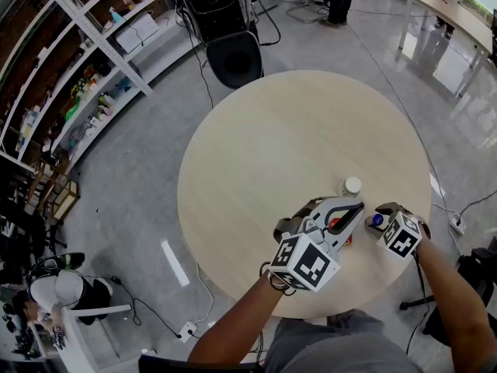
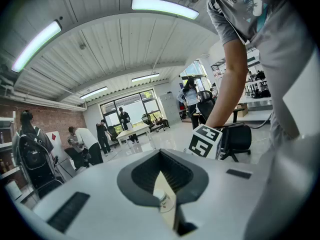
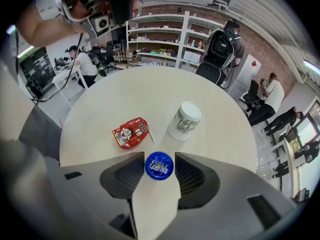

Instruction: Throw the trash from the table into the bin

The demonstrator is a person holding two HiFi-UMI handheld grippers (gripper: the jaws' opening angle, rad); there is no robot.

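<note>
On the round pale table (image 1: 256, 154) stand a white paper cup (image 1: 352, 186) (image 3: 185, 120) and a red snack packet (image 3: 131, 132) with a white straw beside it. In the head view the packet (image 1: 337, 225) shows partly under my left gripper (image 1: 359, 207), which hangs just above it. That gripper's tips (image 2: 160, 156) meet with nothing between them, and the cup (image 2: 163, 200) shows through the slit behind them. My right gripper (image 1: 375, 217) (image 3: 159, 166) is at the table's near right edge. It is shut on a small round blue-capped item (image 3: 159, 165). No bin shows in any view.
A black office chair (image 1: 233, 53) stands just beyond the table's far edge. Shelving (image 1: 85, 61) lines the left wall. A power strip (image 1: 457, 225) and cables lie on the floor to the right. Another table (image 1: 458, 14) is far right. People stand about the room.
</note>
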